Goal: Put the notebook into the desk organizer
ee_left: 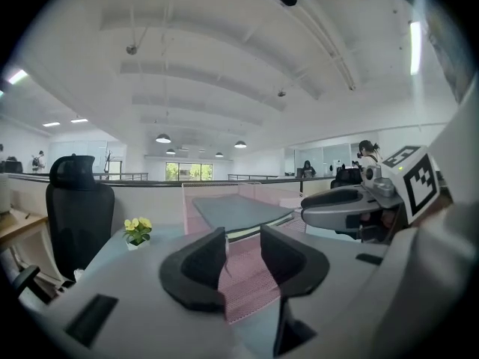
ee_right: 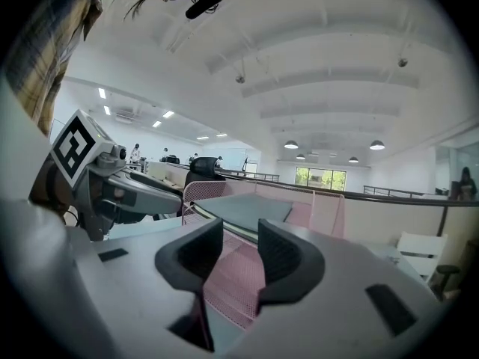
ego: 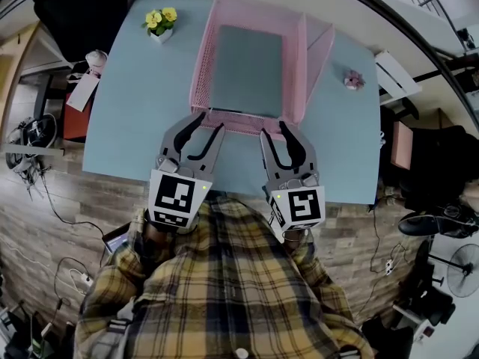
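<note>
Where the notebook is: the grey-green notebook [ego: 245,69] lies flat inside the pink desk organizer [ego: 298,58], and no gripper touches it.
Desk organizer: it sits on the blue table [ego: 135,111], at the far side, with its low mesh lip facing the person.
Left gripper [ego: 210,123]: its tips are at the near lip of the organizer. The fingers stand a little apart and hold nothing. Pink mesh shows through the gap.
Right gripper [ego: 274,129]: it is just beside the left one, at the same lip. Its fingers also have a narrow gap and hold nothing.
Yellow flowers [ego: 160,22]: in a small pot at the far left of the table.
Person: a plaid shirt [ego: 224,275] shows below the grippers.
</note>
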`<state>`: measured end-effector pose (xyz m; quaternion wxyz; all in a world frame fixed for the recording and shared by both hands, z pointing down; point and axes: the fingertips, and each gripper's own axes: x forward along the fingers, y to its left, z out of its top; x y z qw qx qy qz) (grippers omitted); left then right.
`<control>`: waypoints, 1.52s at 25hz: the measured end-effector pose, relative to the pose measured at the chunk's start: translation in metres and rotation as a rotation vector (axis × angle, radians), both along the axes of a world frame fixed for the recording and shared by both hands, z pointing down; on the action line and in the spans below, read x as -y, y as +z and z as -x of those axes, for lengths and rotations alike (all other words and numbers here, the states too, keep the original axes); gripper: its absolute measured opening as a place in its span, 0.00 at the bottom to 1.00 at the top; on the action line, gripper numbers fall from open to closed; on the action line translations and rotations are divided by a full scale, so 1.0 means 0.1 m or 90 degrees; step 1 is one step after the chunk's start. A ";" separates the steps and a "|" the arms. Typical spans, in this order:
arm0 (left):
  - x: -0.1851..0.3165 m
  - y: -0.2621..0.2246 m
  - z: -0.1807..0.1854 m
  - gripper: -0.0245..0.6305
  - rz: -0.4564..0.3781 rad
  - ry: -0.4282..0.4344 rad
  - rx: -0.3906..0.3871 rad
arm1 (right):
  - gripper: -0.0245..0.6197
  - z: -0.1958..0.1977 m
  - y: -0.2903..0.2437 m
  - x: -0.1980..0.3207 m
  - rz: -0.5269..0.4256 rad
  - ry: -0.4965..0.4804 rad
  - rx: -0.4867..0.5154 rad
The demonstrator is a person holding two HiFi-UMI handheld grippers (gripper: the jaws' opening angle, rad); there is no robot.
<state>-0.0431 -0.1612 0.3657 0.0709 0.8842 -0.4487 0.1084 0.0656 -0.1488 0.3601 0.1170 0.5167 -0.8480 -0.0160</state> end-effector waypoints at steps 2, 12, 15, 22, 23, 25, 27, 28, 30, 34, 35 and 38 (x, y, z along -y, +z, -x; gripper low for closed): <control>-0.05 0.02 0.01 0.25 0.008 0.002 -0.006 | 0.24 -0.05 0.01 -0.05 0.006 0.006 0.013; -0.23 0.23 0.02 0.18 0.060 0.010 -0.020 | 0.24 -0.29 0.27 -0.30 0.078 0.027 0.091; -0.26 0.29 0.04 0.15 0.071 0.008 -0.019 | 0.20 -0.33 0.38 -0.36 0.101 0.032 0.111; -0.31 0.46 0.05 0.08 0.098 0.009 -0.014 | 0.13 -0.37 0.56 -0.44 0.132 0.031 0.125; -0.31 0.48 0.05 0.07 0.102 0.010 -0.014 | 0.11 -0.37 0.57 -0.45 0.135 0.030 0.126; -0.33 0.53 0.05 0.06 0.112 0.010 -0.014 | 0.09 -0.38 0.61 -0.46 0.140 0.027 0.126; -0.35 0.58 0.06 0.04 0.122 0.012 -0.012 | 0.08 -0.39 0.64 -0.47 0.146 0.027 0.127; -0.35 0.61 0.05 0.04 0.126 0.013 -0.011 | 0.07 -0.40 0.66 -0.47 0.149 0.029 0.129; -0.36 0.65 0.05 0.03 0.134 0.014 -0.011 | 0.06 -0.41 0.70 -0.48 0.157 0.031 0.138; -0.40 0.72 0.04 0.03 0.149 0.019 -0.014 | 0.04 -0.42 0.75 -0.48 0.167 0.031 0.151; -0.40 0.74 0.03 0.03 0.152 0.020 -0.016 | 0.04 -0.42 0.75 -0.49 0.169 0.031 0.153; -0.42 0.78 0.03 0.03 0.161 0.024 -0.019 | 0.04 -0.44 0.78 -0.48 0.171 0.036 0.150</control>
